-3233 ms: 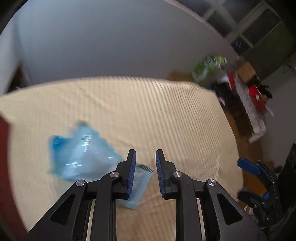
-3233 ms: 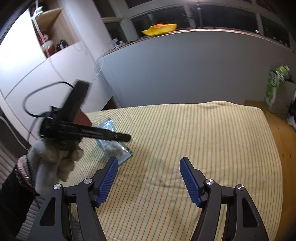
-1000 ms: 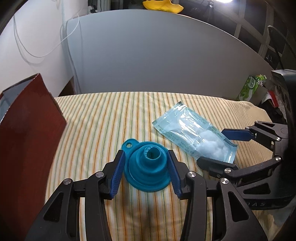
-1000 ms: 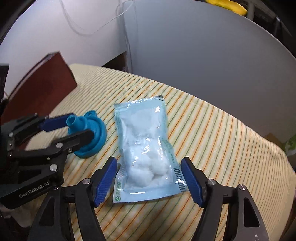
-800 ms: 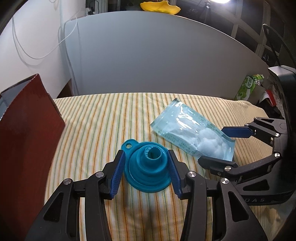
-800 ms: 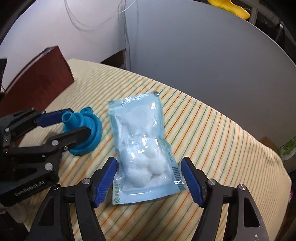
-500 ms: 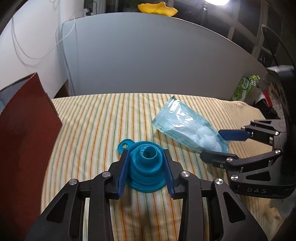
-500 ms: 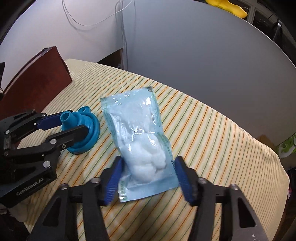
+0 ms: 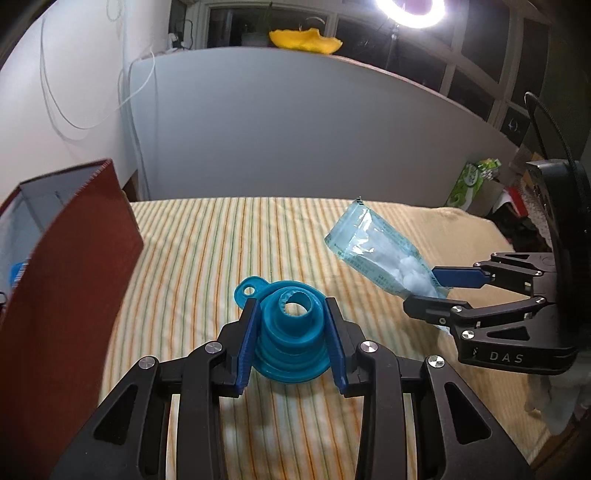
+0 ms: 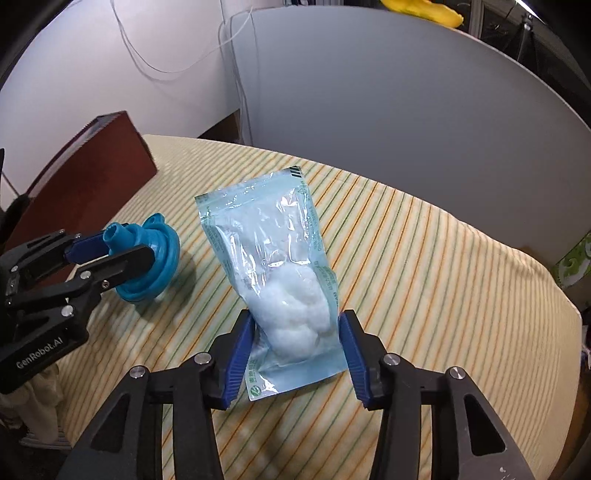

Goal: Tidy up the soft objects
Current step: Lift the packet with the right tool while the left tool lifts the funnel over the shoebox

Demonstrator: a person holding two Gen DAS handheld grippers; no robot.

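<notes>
Indoors, night; dark windows (image 9: 476, 85) above a pale grey panel (image 9: 295, 129) that backs the bed (image 9: 207, 258); ring light (image 9: 410, 11) glaring at top; a yellow object (image 9: 304, 38) sits on the ledge over the panel; white cable (image 9: 125, 92) looped on the wall at left. Bed surface is cream cloth with thin green and orange stripes, slightly rumpled toward the right edge.

Left gripper (image 9: 291, 343) narrowed onto a blue funnel (image 9: 293, 336), both blue pads against its ribbed sides; funnel wide end down, spout up, apparently lifted just clear of the cloth, with a shadow under it in the right view.

Right gripper (image 10: 297, 354) closed on the lower end of a clear bag (image 10: 273, 273) of white cotton balls; bag raised, tilted up and away from the cloth, cotton bunched at the gripped end.

Dark red box (image 9: 62, 295) stands at the bed's left edge, open top; a green-and-white carton (image 9: 467, 182) stands beyond the far right corner.
</notes>
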